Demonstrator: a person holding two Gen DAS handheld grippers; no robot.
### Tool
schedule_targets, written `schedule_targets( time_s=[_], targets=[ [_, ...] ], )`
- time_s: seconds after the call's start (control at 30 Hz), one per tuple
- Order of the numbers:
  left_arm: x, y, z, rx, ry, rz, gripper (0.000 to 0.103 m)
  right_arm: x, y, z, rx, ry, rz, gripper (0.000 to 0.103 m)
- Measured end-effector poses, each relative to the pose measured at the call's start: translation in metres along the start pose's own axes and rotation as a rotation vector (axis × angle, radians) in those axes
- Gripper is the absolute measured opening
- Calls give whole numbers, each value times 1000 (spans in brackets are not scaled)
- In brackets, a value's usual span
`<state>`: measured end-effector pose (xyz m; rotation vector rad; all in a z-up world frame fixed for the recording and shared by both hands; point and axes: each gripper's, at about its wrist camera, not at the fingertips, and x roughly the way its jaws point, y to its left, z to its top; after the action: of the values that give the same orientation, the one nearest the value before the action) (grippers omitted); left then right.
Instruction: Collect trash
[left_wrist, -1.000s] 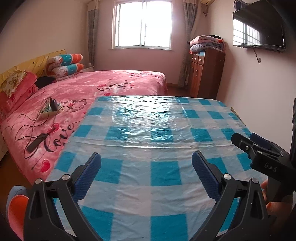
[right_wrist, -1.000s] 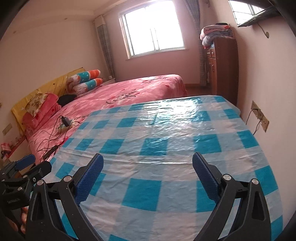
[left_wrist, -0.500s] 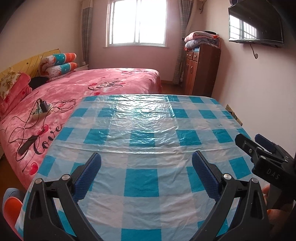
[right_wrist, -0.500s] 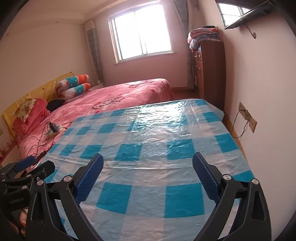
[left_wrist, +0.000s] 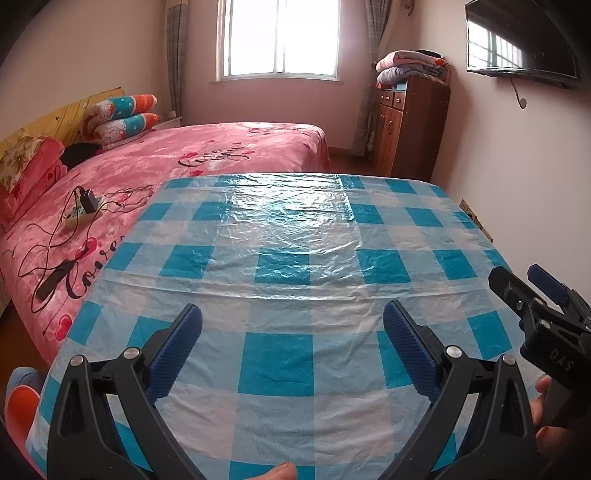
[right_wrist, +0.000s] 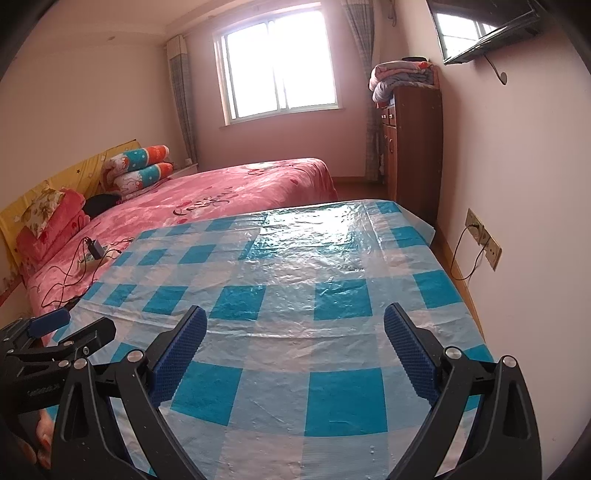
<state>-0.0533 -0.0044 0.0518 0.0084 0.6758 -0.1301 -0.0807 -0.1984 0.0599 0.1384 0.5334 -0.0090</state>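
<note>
Pink bed beneath bright window

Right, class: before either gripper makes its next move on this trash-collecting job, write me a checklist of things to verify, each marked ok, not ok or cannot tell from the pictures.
1. Left gripper open with nothing between its fingers: ok.
2. Right gripper open with nothing between its fingers: ok.
3. Trash in sight on the checked tablecloth: not ok, none shows in either view.
4. A bin or bag to put trash in: not ok, none in view.
5. Grippers apart from each other: ok, the right gripper sits off to the side in the left wrist view.
6. Trash on the bed: cannot tell; only a power strip and cables show.
</note>
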Motion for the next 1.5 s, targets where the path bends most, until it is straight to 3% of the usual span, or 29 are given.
schedule_targets(
  time_s=[0.53,1.5],
  targets=[
    [1,1,-1,-4,-27,20,99,4,4,-2,-11,12,1,95],
    [10,-2,-4,-3,9,14,99,10,7,-3,-32,38,6,96]
  ],
)
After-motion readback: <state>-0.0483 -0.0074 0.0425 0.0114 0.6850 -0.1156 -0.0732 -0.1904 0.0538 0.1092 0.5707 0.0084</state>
